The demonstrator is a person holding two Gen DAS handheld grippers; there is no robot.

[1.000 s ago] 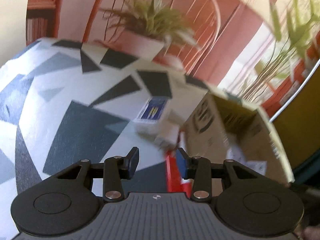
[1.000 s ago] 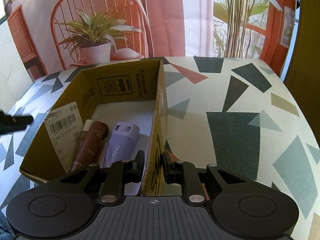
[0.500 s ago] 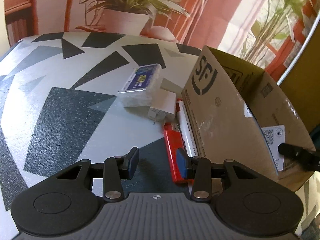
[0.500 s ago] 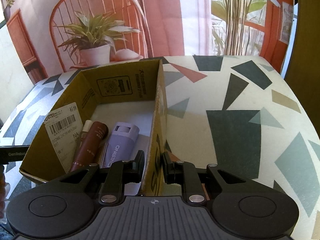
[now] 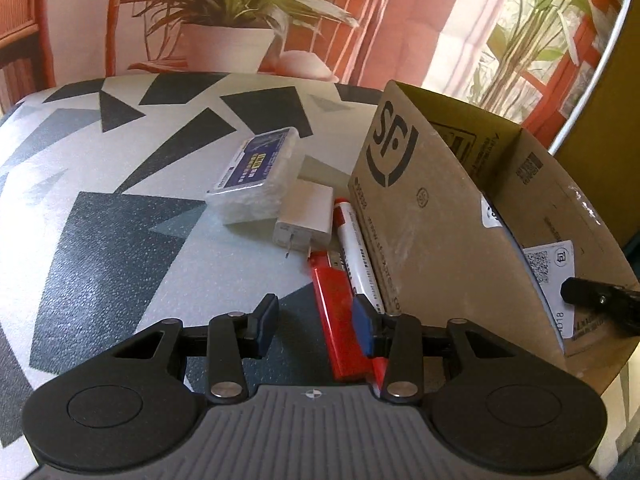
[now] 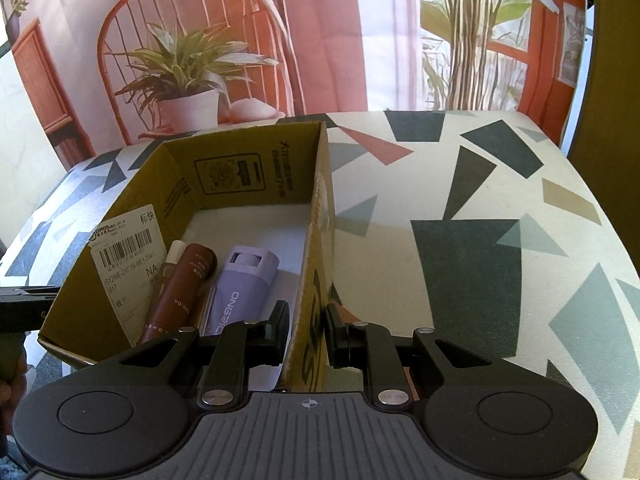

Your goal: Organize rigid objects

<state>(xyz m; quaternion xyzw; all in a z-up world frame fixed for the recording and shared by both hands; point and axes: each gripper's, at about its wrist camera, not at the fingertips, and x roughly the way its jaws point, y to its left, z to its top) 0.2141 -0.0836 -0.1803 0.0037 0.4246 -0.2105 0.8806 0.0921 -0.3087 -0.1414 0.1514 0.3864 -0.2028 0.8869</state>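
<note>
Right wrist view shows the right hand-held gripper (image 6: 306,330) clamped on the cardboard box (image 6: 320,216) wall, apparently steadying it. Left hand-held gripper (image 5: 314,326) hangs half-open over the red lighter (image 5: 334,320), which lies on the tabletop (image 5: 120,240) just beside the box, likely the next pick.

Sunlight falls across the pale surface (image 6: 460,280) patterned with dark triangles, behind which hangs a backdrop showing an orange chair (image 6: 192,40) holding a potted plant (image 6: 188,96), a pink curtain (image 6: 328,28), tall green stems (image 6: 468,32) and a red-framed window (image 6: 540,40).
</note>
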